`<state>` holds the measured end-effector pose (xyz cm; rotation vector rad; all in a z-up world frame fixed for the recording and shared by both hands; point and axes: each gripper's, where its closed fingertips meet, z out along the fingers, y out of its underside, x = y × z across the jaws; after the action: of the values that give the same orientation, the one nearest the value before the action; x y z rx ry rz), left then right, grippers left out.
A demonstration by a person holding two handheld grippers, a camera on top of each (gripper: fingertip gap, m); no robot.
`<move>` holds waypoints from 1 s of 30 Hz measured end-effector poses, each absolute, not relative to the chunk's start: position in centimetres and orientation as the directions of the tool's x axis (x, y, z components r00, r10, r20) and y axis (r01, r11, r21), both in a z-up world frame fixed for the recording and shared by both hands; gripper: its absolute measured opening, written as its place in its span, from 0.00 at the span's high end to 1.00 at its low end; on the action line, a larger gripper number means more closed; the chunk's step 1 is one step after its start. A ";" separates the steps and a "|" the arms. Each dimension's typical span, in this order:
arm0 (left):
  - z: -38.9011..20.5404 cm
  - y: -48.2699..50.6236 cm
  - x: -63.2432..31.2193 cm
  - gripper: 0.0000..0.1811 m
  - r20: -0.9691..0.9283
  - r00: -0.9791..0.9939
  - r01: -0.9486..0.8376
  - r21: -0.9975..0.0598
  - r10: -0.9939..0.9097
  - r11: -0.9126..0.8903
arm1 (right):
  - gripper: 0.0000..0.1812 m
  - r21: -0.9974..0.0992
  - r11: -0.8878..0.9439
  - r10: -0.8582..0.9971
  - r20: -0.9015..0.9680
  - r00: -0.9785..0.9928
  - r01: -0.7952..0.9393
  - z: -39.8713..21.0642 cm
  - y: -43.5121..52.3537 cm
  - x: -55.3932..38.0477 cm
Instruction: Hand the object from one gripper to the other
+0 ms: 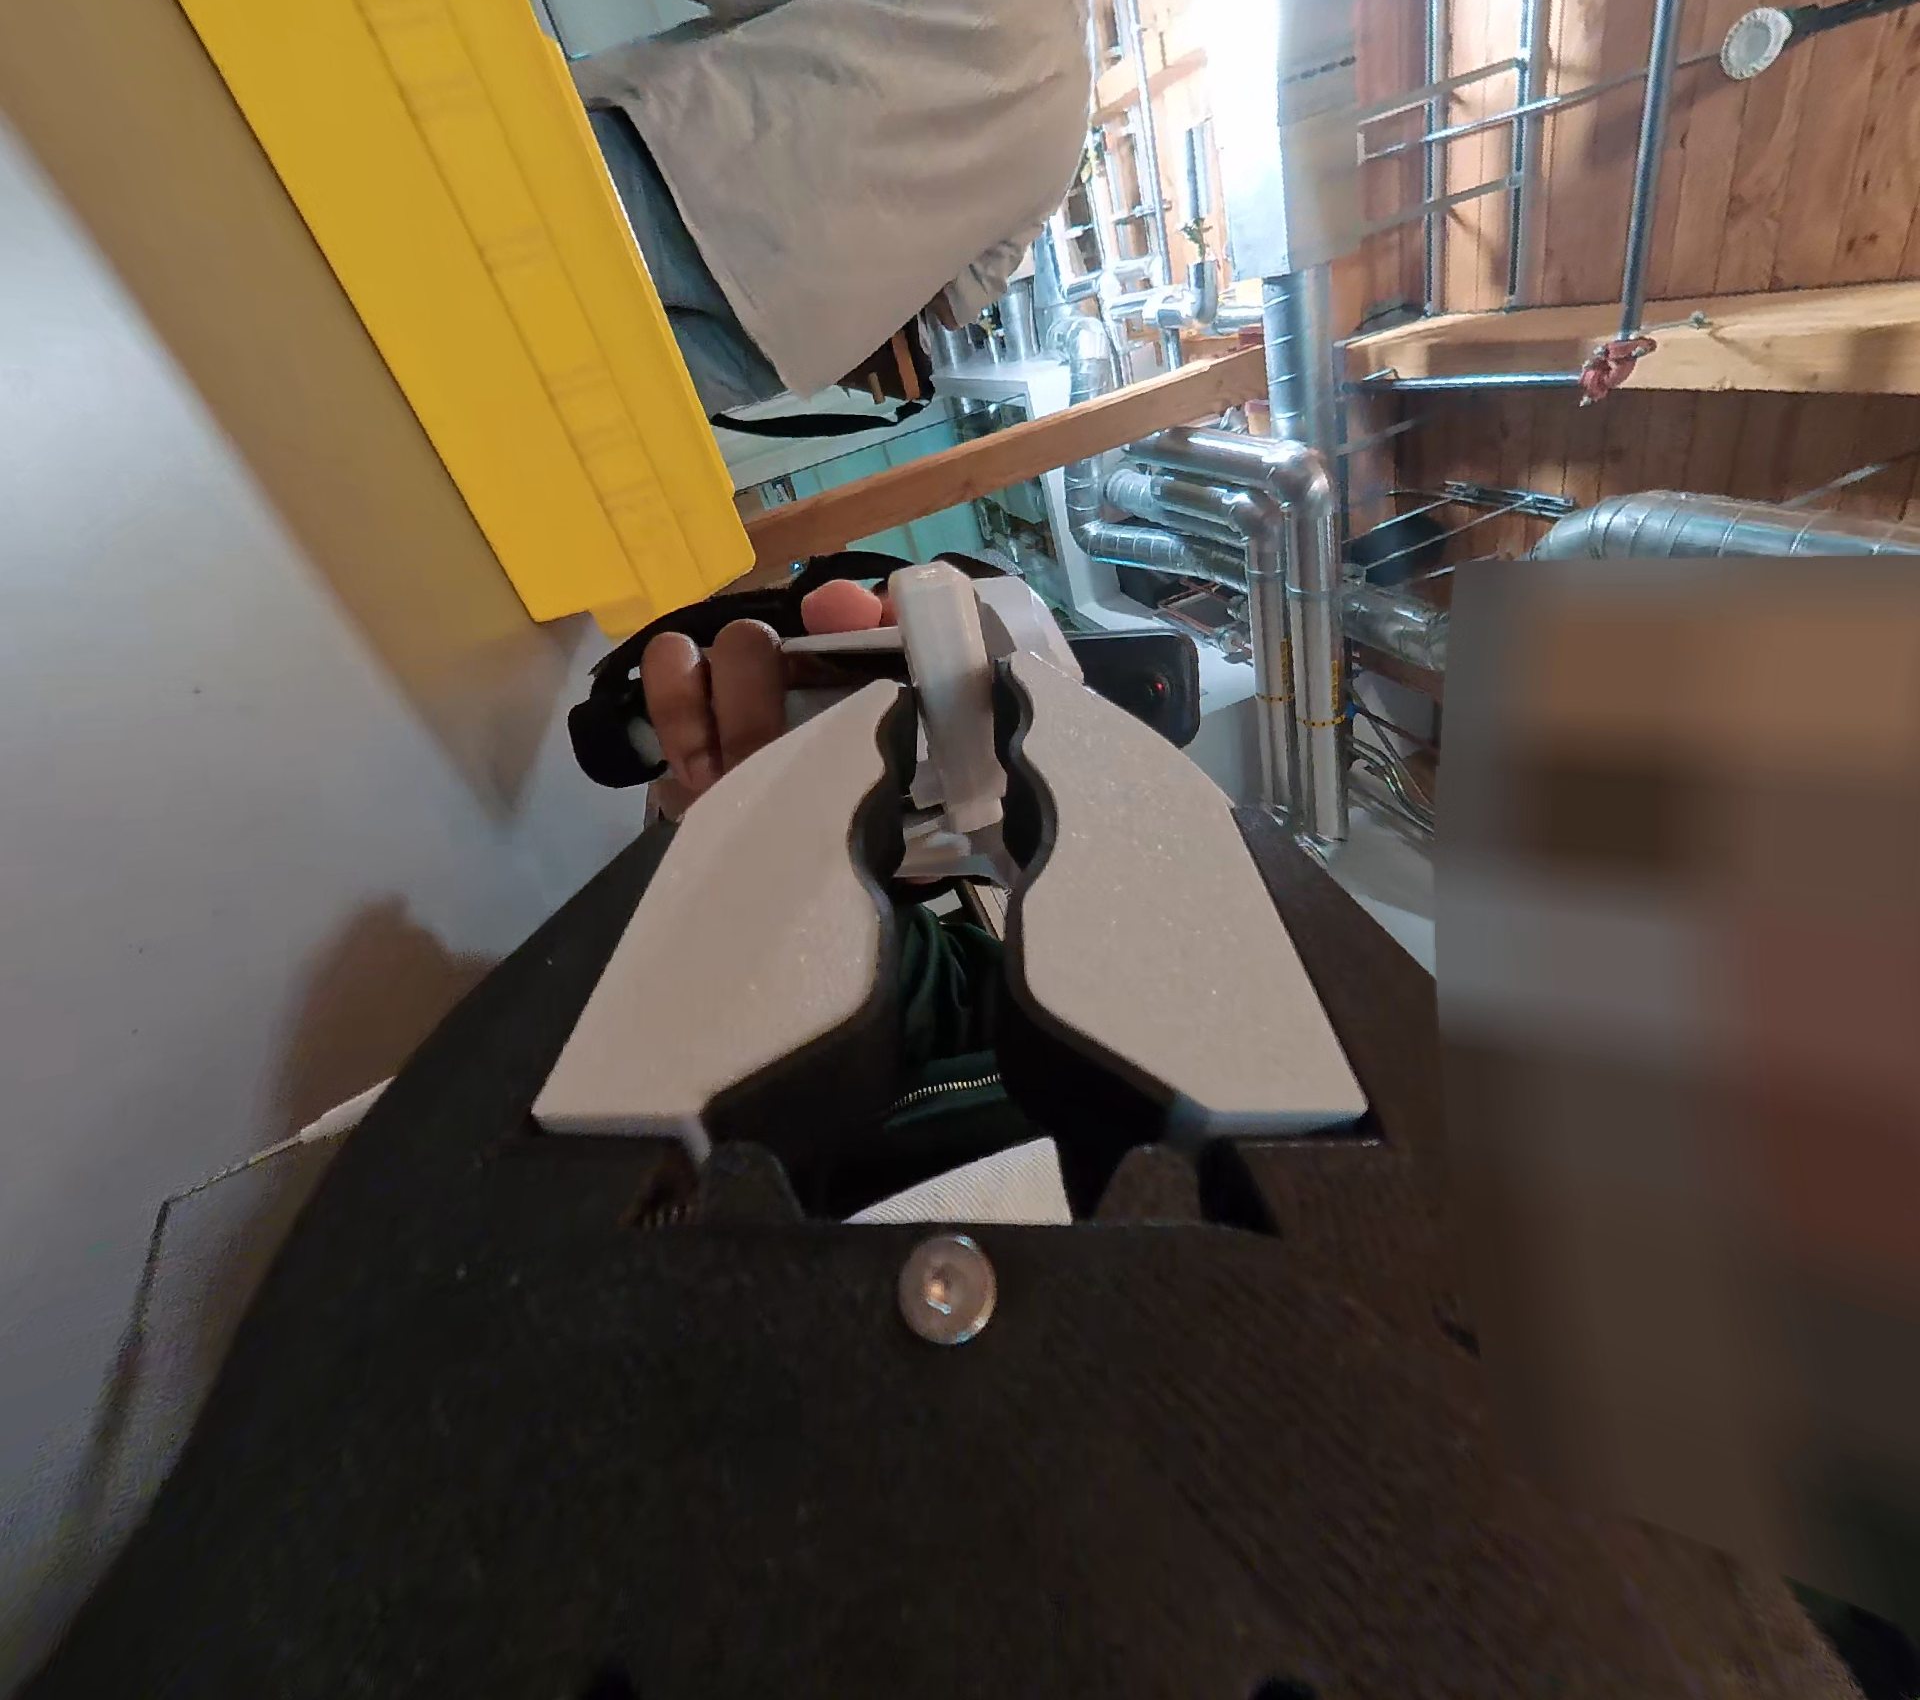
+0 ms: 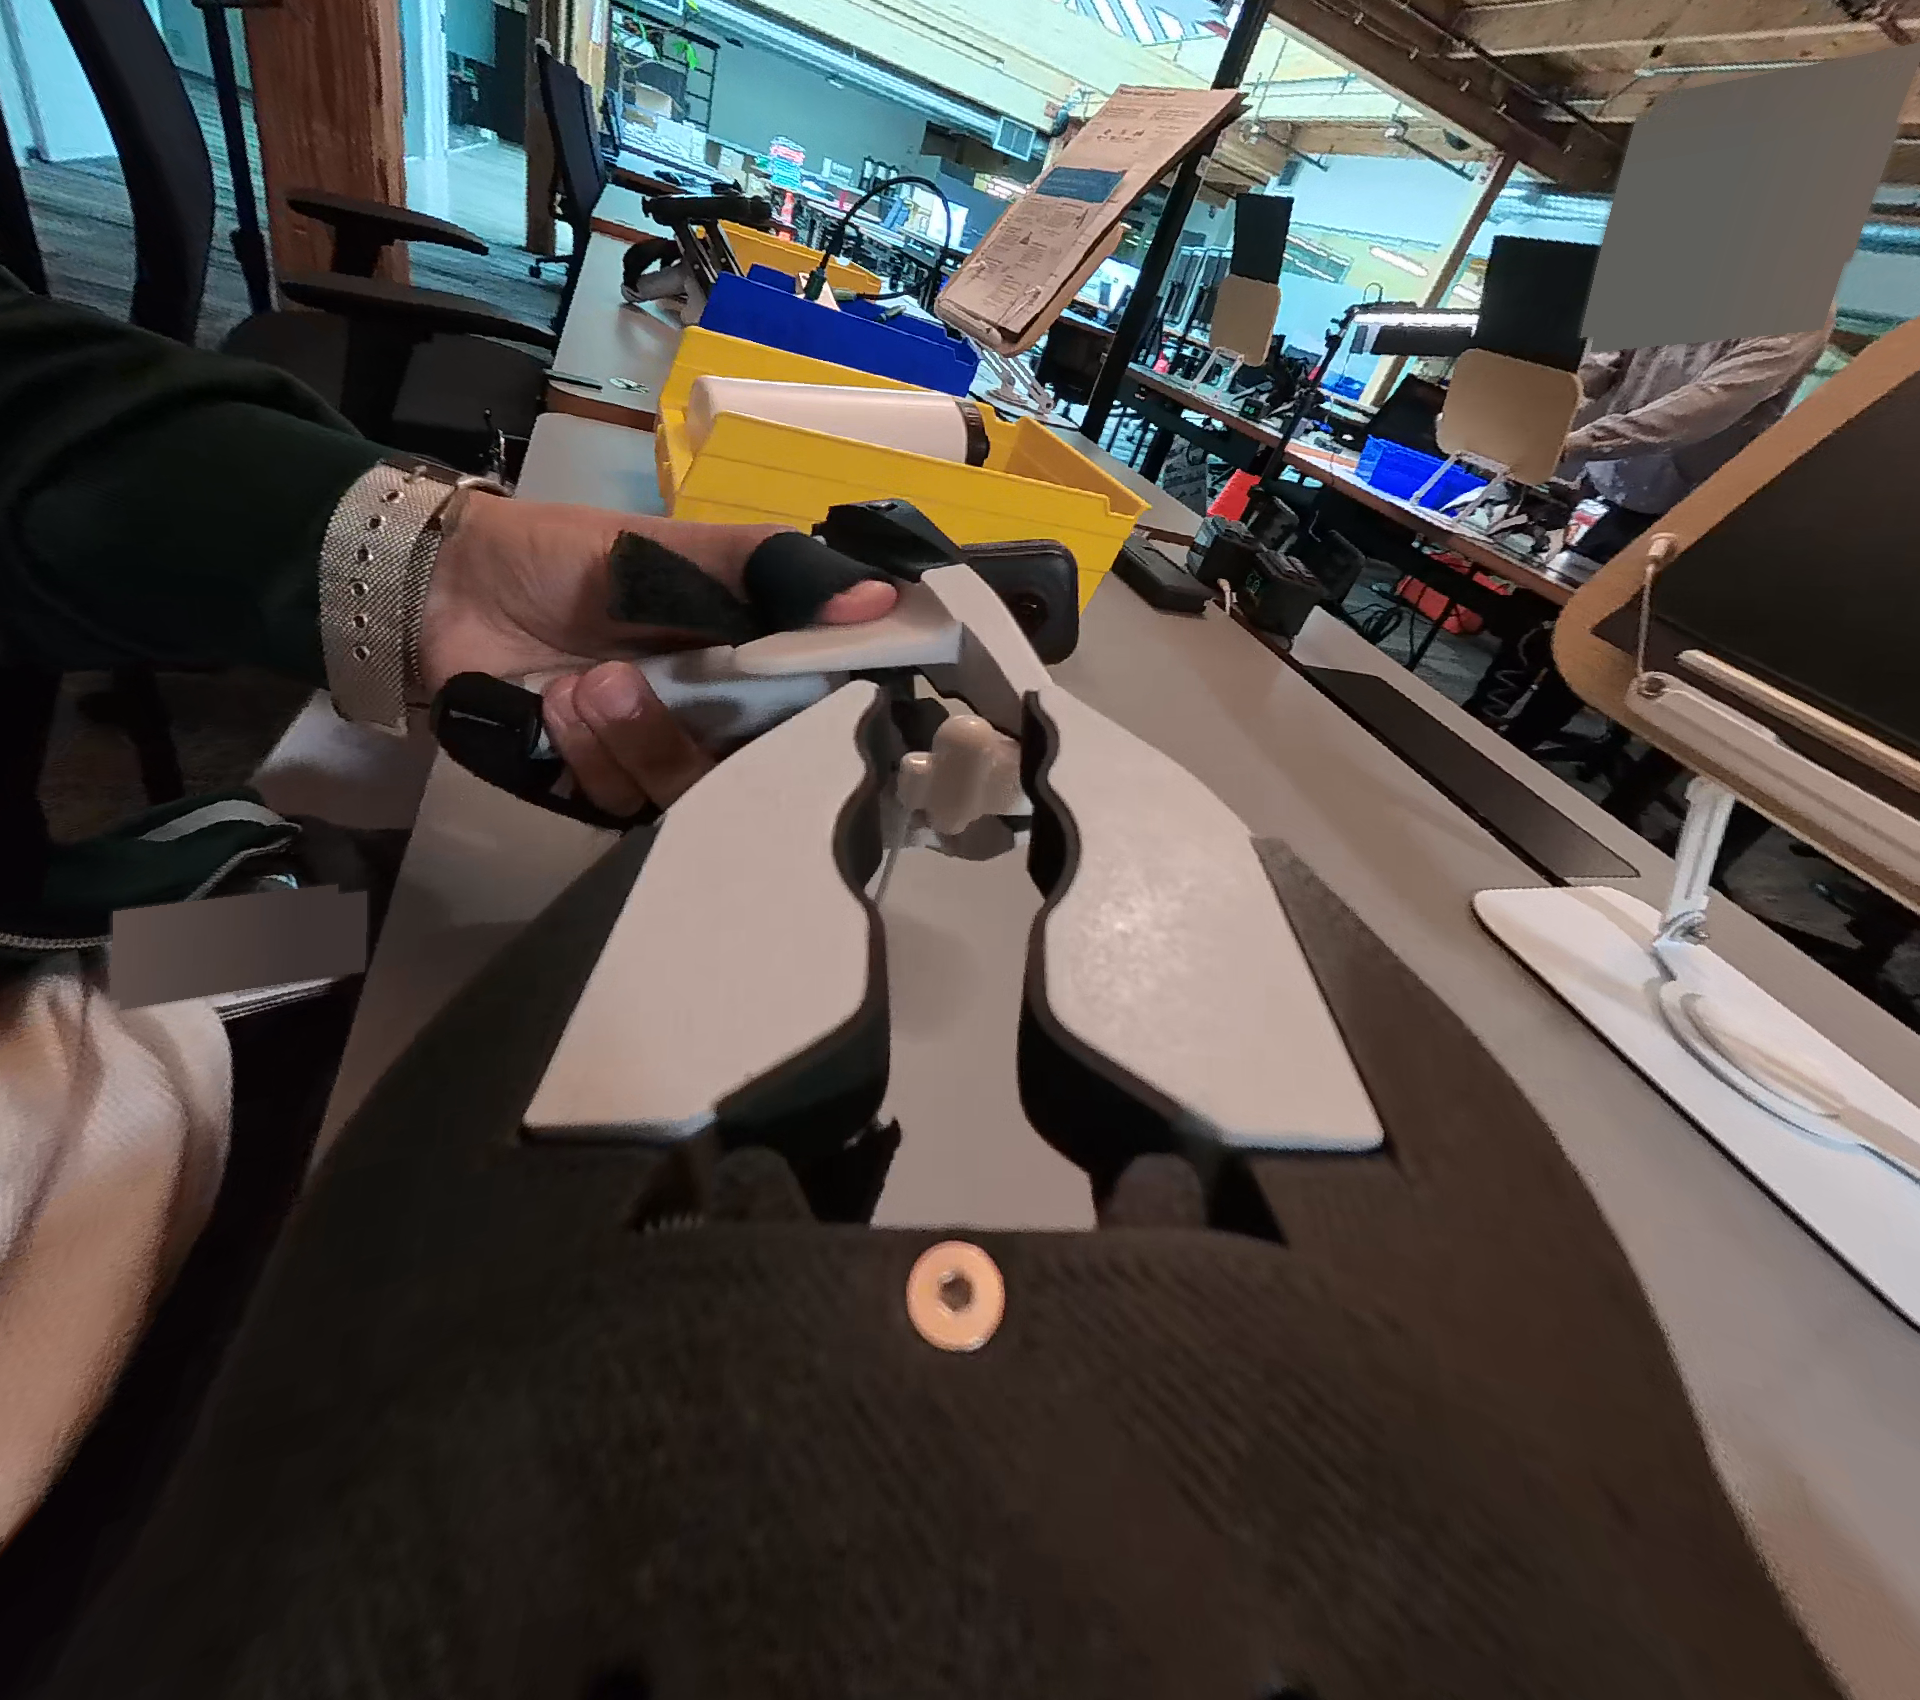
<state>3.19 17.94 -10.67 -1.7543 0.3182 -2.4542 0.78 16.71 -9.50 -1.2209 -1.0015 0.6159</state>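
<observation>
left wrist view, left tool (image 1: pixel 951 777) clamped on pale object (image 1: pixel 940 663) (right tool (image 2: pixel 951 777) gapes around it)

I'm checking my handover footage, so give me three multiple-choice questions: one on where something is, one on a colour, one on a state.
1. Where is the small beige object? A between the right tool's fingers; B on the floor; C on a chair.
2. The bin behind the yellow bin is: A red; B blue; C green.
3. The white bottle in the yellow bin is: A upright; B lying down; C hanging.

1 A, it shows in the fingers' gap.
2 B, the blue bin stands behind.
3 B, its length runs across the bin.
</observation>
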 end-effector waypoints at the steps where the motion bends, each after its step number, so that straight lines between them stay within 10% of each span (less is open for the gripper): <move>1: -10.7 17.9 3.2 0.91 0.923 -0.326 -0.035 -0.230 -0.206 -0.973 | 0.87 -0.960 0.259 0.846 0.279 0.455 0.107 -9.5 16.7 0.8; 30: -10.2 18.3 3.2 0.78 0.903 -0.361 0.030 -0.240 -0.234 -0.970 | 0.94 -0.983 0.181 0.879 0.178 0.443 0.035 -8.4 16.6 1.4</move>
<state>3.15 18.30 -10.16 -1.6731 0.2734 -2.4514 1.36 16.58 -8.38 -1.2520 -0.9439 0.7424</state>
